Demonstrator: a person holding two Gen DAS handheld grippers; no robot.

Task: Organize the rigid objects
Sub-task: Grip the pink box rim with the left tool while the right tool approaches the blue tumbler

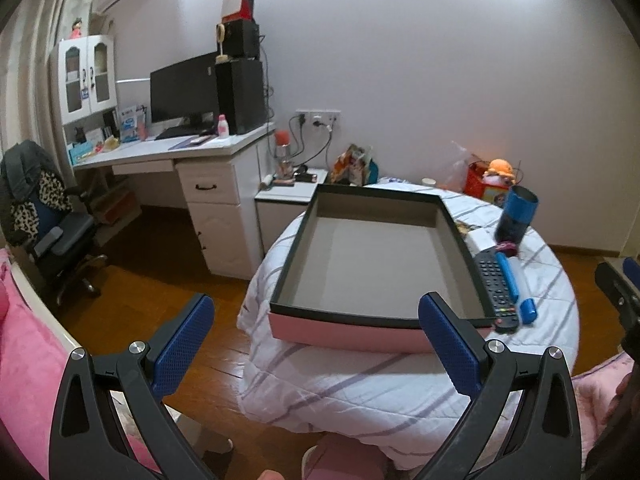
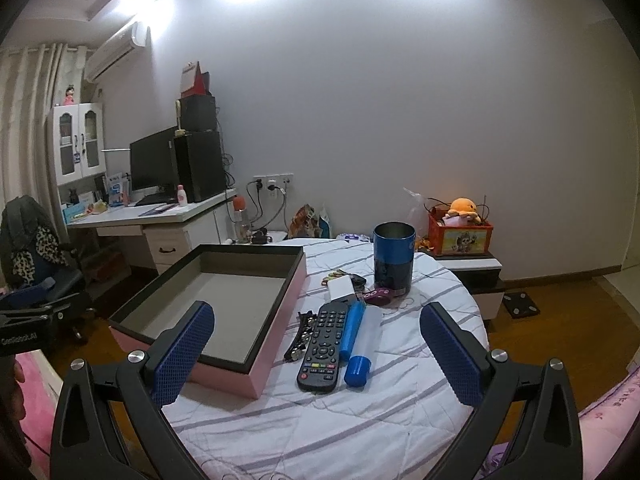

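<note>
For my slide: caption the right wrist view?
Open right gripper above black remote control beside empty pink cardboard box.

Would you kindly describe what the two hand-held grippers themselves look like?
Both look alike. The left hand-held gripper and the right hand-held gripper each have black, angular plastic arms with triangular cut-outs and silver round pivot bolts. Their fingers carry blue pads with a fine dimpled grid texture. No cables show.
</note>
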